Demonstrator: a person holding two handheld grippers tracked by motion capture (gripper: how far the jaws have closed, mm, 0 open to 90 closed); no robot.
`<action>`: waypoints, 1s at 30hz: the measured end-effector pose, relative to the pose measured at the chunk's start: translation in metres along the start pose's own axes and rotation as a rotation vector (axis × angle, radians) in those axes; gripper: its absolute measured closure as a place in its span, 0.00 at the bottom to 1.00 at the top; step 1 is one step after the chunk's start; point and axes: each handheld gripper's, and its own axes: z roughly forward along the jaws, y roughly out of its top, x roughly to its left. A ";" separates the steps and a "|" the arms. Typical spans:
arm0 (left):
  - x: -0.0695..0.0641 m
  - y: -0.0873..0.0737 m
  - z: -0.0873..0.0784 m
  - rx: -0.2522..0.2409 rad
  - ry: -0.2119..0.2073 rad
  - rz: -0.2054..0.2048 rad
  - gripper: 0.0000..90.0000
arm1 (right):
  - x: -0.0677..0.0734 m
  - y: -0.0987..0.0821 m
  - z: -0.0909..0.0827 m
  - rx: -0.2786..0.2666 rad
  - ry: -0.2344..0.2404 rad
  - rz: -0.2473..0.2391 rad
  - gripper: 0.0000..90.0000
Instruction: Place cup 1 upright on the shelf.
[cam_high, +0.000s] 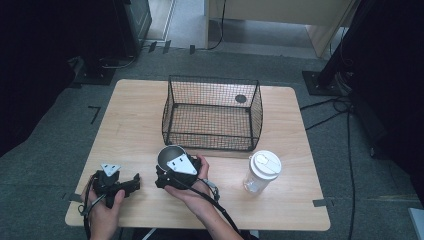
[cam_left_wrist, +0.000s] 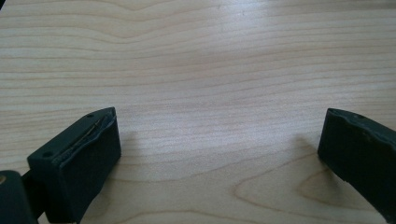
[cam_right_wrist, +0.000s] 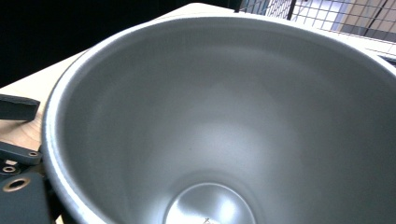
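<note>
Looming right against the lens in the right gripper view, steel cup (cam_right_wrist: 210, 116) showing its open mouth and shiny bottom, taking up nearly the whole frame. Peeking in at the left edge, just outside the rim, one black jaw; other jaw hiding behind the cup wall, so impossible telling whether the pads are pressing or merely straddling.

Seen from the high view, sitting low and centre on the wooden table (cam_high: 135, 115), with the right gripper (cam_high: 167, 165) closing around it from below and the right hand (cam_high: 197, 187) wrapping the gripper body. Standing just above the cup, touching or nearly so, black wire basket (cam_high: 215, 79). Waiting at lower right, well apart from the cup, clear tumbler (cam_high: 262, 172) wearing a white lid.

Resting at lower left, left gripper (cam_high: 134, 183) in the left hand (cam_high: 102, 212); in its own view, jaws spreading wide over bare wood, gripping nothing.
</note>
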 end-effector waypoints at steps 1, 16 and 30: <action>0.000 0.000 0.000 -0.001 0.000 0.000 0.00 | 0.000 0.000 0.000 -0.001 0.011 0.000 0.08; 0.000 0.000 0.000 0.000 -0.002 0.005 0.00 | -0.001 0.004 -0.004 0.023 0.029 -0.016 0.08; 0.000 0.000 0.000 -0.002 -0.002 0.002 0.00 | -0.004 0.026 -0.022 0.005 0.037 -0.031 0.08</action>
